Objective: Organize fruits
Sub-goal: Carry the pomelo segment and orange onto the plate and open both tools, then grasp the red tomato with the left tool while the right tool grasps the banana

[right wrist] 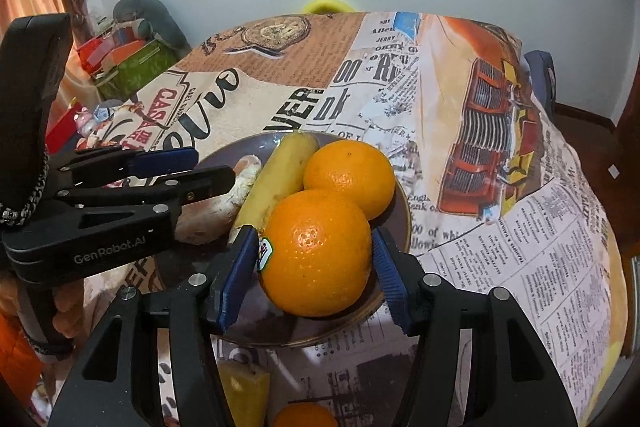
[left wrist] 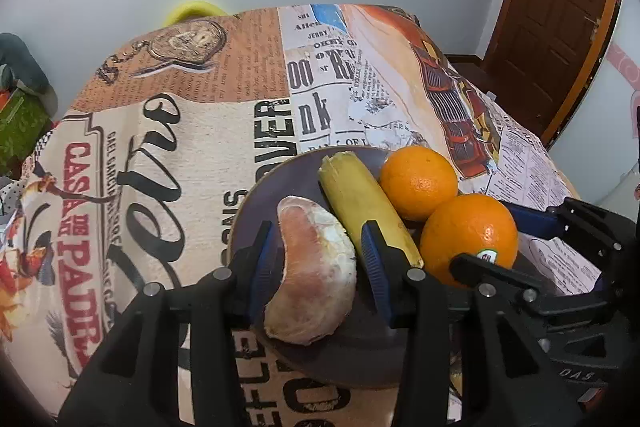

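A dark plate (left wrist: 360,351) (right wrist: 216,159) on the printed tablecloth holds a banana (left wrist: 360,203) (right wrist: 280,171) and an orange (left wrist: 418,183) (right wrist: 350,175). My left gripper (left wrist: 318,239) is shut on a peeled citrus segment (left wrist: 316,267) (right wrist: 228,195), low over the plate's left side. My right gripper (right wrist: 314,235) is shut on a second orange (right wrist: 316,251) (left wrist: 468,231) with a sticker, which sits on the plate's near right part against the banana and the other orange. In the right wrist view the left gripper (right wrist: 200,171) reaches in from the left.
Near the table's front edge lie another orange (right wrist: 304,417) and a yellow fruit piece (right wrist: 244,387). A green box (right wrist: 132,71) and clutter stand off the table's left. A brown door (left wrist: 552,7) is at the right, and a yellow object (right wrist: 326,5) sits behind the table.
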`<state>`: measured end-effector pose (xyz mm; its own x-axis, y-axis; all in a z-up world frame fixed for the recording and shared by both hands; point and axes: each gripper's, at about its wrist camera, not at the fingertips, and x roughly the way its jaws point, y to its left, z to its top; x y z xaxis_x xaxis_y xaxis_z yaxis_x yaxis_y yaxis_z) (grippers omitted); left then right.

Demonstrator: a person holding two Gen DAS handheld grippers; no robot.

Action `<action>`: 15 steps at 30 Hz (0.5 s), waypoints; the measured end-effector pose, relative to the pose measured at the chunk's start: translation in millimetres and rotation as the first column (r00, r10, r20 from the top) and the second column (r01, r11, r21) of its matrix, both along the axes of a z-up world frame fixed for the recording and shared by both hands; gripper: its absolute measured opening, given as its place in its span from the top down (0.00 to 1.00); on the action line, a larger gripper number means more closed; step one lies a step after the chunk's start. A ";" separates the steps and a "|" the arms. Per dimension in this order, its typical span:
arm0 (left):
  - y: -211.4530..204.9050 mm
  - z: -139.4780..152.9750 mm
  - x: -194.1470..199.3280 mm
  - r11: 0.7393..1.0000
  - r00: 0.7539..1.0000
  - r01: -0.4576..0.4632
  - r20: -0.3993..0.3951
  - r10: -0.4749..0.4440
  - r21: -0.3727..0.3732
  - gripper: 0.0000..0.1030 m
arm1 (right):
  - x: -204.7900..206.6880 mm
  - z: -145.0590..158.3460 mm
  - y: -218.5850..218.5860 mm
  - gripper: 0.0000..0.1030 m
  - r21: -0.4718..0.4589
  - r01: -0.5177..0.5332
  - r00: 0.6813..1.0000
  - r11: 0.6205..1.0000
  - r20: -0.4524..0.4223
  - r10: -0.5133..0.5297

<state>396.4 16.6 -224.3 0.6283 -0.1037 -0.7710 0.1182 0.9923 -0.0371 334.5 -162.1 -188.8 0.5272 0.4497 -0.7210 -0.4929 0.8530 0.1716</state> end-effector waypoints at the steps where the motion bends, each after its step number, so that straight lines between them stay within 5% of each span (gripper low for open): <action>1: 1.4 2.4 -2.4 1.000 1.000 -0.003 0.003 0.003 -0.003 0.58 | -2.0 2.9 -0.8 0.44 -0.001 0.002 1.000 1.000 0.008 -0.002; 15: 13.1 47.8 -61.8 0.999 0.996 -0.039 0.074 0.040 -0.020 0.51 | -42.8 35.7 -10.6 0.42 -0.040 0.017 0.998 0.999 0.059 -0.014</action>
